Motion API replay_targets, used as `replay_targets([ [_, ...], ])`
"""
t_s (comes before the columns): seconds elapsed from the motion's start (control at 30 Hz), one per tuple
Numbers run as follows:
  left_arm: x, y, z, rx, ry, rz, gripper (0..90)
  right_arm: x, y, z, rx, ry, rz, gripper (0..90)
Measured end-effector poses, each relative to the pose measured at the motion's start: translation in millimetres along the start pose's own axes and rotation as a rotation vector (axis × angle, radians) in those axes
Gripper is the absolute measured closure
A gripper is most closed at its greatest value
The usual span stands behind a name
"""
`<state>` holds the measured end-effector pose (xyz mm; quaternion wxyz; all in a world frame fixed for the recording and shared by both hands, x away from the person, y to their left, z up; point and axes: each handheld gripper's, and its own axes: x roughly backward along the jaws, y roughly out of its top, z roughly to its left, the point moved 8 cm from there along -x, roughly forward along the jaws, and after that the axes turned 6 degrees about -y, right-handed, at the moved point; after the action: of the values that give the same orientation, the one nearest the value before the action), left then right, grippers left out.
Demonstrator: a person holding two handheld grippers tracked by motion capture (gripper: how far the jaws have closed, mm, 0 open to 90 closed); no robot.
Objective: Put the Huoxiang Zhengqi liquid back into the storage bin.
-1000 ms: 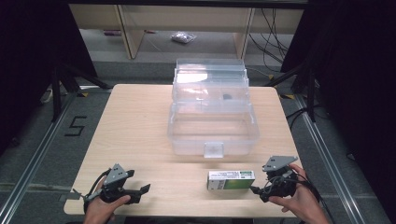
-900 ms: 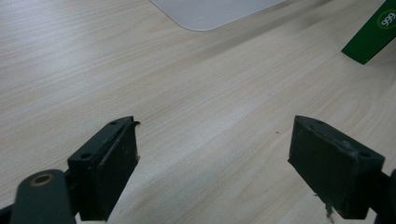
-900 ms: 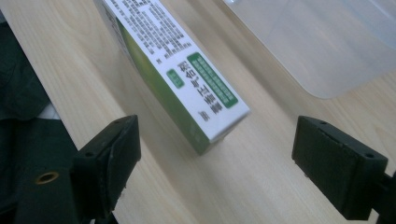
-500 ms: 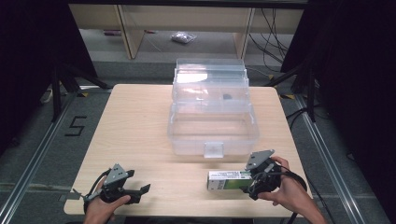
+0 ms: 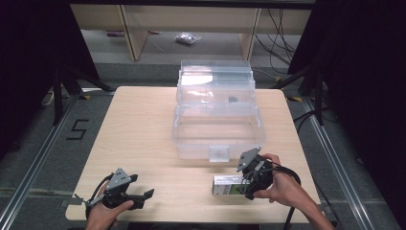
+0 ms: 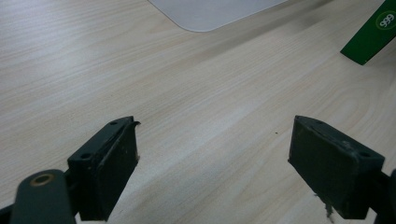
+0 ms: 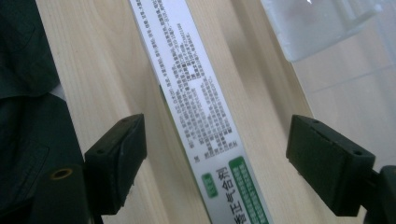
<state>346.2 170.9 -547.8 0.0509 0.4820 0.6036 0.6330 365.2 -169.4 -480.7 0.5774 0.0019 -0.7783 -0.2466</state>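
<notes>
A long white and green medicine box [image 5: 223, 185] lies flat near the table's front edge, right of centre. My right gripper [image 5: 244, 184] is over its right end. In the right gripper view the box [image 7: 196, 84] runs up between the jaws of my right gripper [image 7: 215, 140]. Those jaws have just been closing a little, and there is a gap on each side of the box, so the pads are not touching it. My left gripper [image 5: 142, 186] rests open at the front left, and in its own view my left gripper [image 6: 212, 135] has only bare wood between its jaws.
A clear plastic tiered box [image 5: 218, 124] stands open at the middle of the wooden table [image 5: 139, 129], its front latch [image 5: 218, 154] just behind the medicine box. Its corner [image 7: 327, 28] shows close to the right jaw. A green box corner [image 6: 373, 32] lies far right.
My right gripper has moved left from the table's right side onto the right end of the medicine box. The left gripper has stayed where it was.
</notes>
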Motion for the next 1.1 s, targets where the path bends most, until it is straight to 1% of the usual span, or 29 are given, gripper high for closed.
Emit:
replay_targets([
  [0.07, 0.0, 0.0, 0.0, 0.001, 0.0, 0.0, 14.9, -2.1, 0.7, -0.3, 0.002, 0.002, 0.008, 22.2],
  [0.13, -0.1, 0.0, -0.1, 0.001, -0.001, 0.0, 14.8, -5.8, 2.6, -0.4, 0.012, 0.018, 0.015, 22.6],
  [0.17, -0.1, 0.0, -0.1, 0.0, -0.001, 0.0, 14.9, -7.0, 2.8, -0.1, 0.005, 0.02, 0.024, 22.6],
  [0.2, -0.1, 0.0, -0.1, 0.0, -0.001, 0.0, 14.9, -9.0, 3.8, -0.7, 0.024, 0.028, 0.021, 22.7],
  [0.23, -0.1, 0.0, 0.0, 0.001, -0.001, 0.0, 14.8, -11.4, 4.2, -0.1, 0.024, 0.034, 0.036, 23.6],
  [0.33, 0.0, 0.0, -0.1, 0.001, -0.001, -0.001, 14.8, -13.4, 4.6, -0.1, 0.035, 0.04, 0.043, 24.5],
  [0.37, 0.0, 0.1, -0.1, 0.001, -0.001, -0.001, 14.9, -13.9, 4.3, 0.7, 0.041, 0.054, 0.057, 25.1],
  [0.4, 0.0, 0.1, -0.2, 0.0, -0.001, -0.001, 14.9, -15.0, 5.0, 0.4, 0.04, 0.04, 0.048, 25.4],
  [0.43, -0.1, 0.0, -0.3, -0.001, -0.002, 0.001, 14.8, -16.4, 3.3, 3.3, 0.031, 0.06, 0.084, 26.8],
  [0.47, -0.2, 0.1, -0.4, -0.003, -0.004, -0.001, 14.8, -16.4, 3.3, 3.3, 0.031, 0.06, 0.084, 26.8],
  [0.5, 0.0, 0.1, -0.4, -0.001, -0.001, 0.0, 14.9, -18.1, 2.8, 4.8, 0.02, 0.063, 0.094, 28.2],
  [0.53, 0.0, 0.1, -0.2, -0.001, -0.002, -0.001, 14.8, -20.1, 4.2, 4.6, 0.049, 0.077, 0.079, 28.9],
  [0.6, 0.0, 0.0, -0.1, 0.001, -0.001, -0.001, 14.9, -21.1, 4.5, 4.7, 0.047, 0.074, 0.074, 30.2],
  [0.63, 0.0, 0.0, -0.1, 0.001, -0.001, -0.001, 14.8, -22.3, 3.9, 6.2, 0.044, 0.082, 0.087, 32.5],
  [0.67, -0.1, -0.2, -0.1, 0.0, -0.002, 0.001, 14.8, -22.3, 3.9, 6.2, 0.044, 0.082, 0.087, 32.5],
  [0.7, -0.3, 0.0, -0.4, -0.004, -0.005, 0.001, 14.8, -24.5, 4.3, 6.4, 0.068, 0.088, 0.09, 35.7],
  [0.73, -0.3, 0.0, -0.4, -0.004, -0.005, 0.001, 14.9, -23.1, 2.7, 8.6, 0.032, 0.08, 0.115, 38.3],
  [0.77, -0.3, 0.2, -0.5, -0.003, -0.004, -0.001, 14.9, -23.1, 2.7, 8.6, 0.032, 0.08, 0.115, 38.3],
  [0.8, -0.2, 0.0, -0.3, -0.003, -0.003, 0.001, 14.9, -25.5, 5.4, 7.7, 0.079, 0.089, 0.09, 42.9],
  [0.83, -0.1, -0.1, -0.2, 0.0, -0.002, 0.001, 14.9, -24.7, 4.0, 9.2, 0.063, 0.091, 0.113, 43.7],
  [0.87, -0.1, -0.1, -0.2, 0.0, -0.002, 0.001, 14.8, -24.7, 4.0, 9.2, 0.063, 0.091, 0.113, 43.7],
  [0.9, -0.1, -0.1, -0.1, 0.0, -0.002, 0.001, 14.9, -25.5, 3.5, 9.2, 0.065, 0.086, 0.132, 46.1],
  [0.93, -0.1, -0.1, -0.1, 0.0, -0.002, 0.001, 14.9, -25.5, 3.5, 9.2, 0.065, 0.086, 0.132, 46.1],
  [0.97, -0.2, -0.1, -0.1, -0.003, -0.003, 0.001, 14.8, -27.4, 2.9, 6.7, 0.097, 0.078, 0.144, 48.2],
  [1.0, -0.2, -0.1, -0.1, -0.003, -0.003, 0.001, 14.8, -27.4, 2.9, 6.7, 0.097, 0.078, 0.144, 48.2],
  [1.03, -0.3, -0.1, -0.2, -0.004, -0.004, 0.001, 14.9, -28.5, 2.7, 6.2, 0.121, 0.081, 0.16, 50.4],
  [1.07, -0.3, -0.1, -0.2, -0.004, -0.004, 0.001, 14.9, -28.5, 2.7, 6.2, 0.121, 0.081, 0.16, 50.4],
  [1.1, -0.3, -0.1, -0.2, -0.004, -0.004, 0.002, 14.9, -30.1, 3.7, 5.2, 0.153, 0.086, 0.154, 51.6],
])
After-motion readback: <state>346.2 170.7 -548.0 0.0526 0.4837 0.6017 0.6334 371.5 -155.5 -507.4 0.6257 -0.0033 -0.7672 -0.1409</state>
